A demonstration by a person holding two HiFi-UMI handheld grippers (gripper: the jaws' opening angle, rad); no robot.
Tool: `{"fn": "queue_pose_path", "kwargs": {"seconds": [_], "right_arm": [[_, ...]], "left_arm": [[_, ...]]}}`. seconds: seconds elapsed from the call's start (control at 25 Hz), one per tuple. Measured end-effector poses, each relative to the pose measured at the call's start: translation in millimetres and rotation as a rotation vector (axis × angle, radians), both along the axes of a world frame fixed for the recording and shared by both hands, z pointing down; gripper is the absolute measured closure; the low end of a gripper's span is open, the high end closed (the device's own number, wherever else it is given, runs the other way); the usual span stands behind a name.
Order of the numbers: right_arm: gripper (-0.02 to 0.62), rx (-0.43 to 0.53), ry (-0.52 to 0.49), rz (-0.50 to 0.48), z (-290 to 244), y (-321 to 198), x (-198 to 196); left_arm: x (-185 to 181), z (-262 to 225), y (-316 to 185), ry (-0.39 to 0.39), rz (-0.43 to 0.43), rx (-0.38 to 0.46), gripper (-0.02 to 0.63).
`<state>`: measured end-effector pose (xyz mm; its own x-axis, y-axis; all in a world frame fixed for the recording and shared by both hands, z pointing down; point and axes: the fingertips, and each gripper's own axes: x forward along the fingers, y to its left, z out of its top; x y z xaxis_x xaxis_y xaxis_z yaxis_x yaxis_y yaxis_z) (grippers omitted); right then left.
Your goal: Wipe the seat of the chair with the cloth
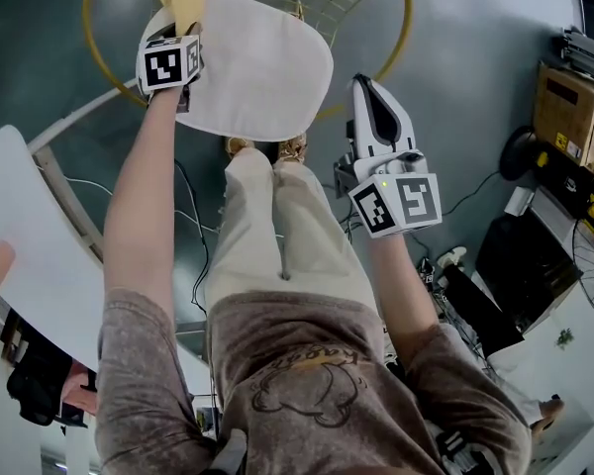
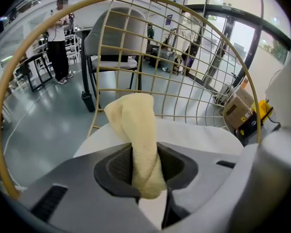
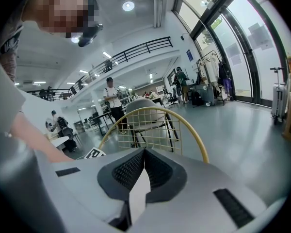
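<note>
A chair with a white seat [image 1: 262, 67] and a yellow wire back [image 1: 396, 38] stands in front of me. My left gripper [image 1: 178, 40] is shut on a pale yellow cloth [image 1: 185, 1] at the seat's far left edge. In the left gripper view the cloth [image 2: 136, 130] sticks up between the jaws, over the white seat [image 2: 199, 137] and before the wire back [image 2: 184, 67]. My right gripper [image 1: 368, 92] is shut and empty, held beside the seat's right edge; its view shows the jaws together [image 3: 144, 166] and the yellow chair back [image 3: 150, 125] beyond.
A white table [image 1: 20, 245] lies at my left. Boxes [image 1: 569, 117], cables and a black case [image 1: 525, 260] sit on the floor at the right. Another chair [image 2: 111, 42] and people stand farther off in the hall.
</note>
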<state>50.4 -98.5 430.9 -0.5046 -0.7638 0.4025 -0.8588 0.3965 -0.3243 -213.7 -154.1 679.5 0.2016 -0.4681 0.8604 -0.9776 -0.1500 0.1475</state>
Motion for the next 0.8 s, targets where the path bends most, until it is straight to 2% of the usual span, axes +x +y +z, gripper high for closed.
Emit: {"fn": "queue_pose_path", "kwargs": {"seconds": [0.4, 0.8], "right_arm": [[0.569, -0.006, 0.009, 0.038, 3, 3, 24], [0.569, -0.008, -0.002, 0.068, 5, 8, 39]], "left_arm": [[69, 15, 13, 0.054, 0.109, -0.038, 0.494], [111, 9, 22, 0.100, 0.121, -0.031, 0.494]]}}
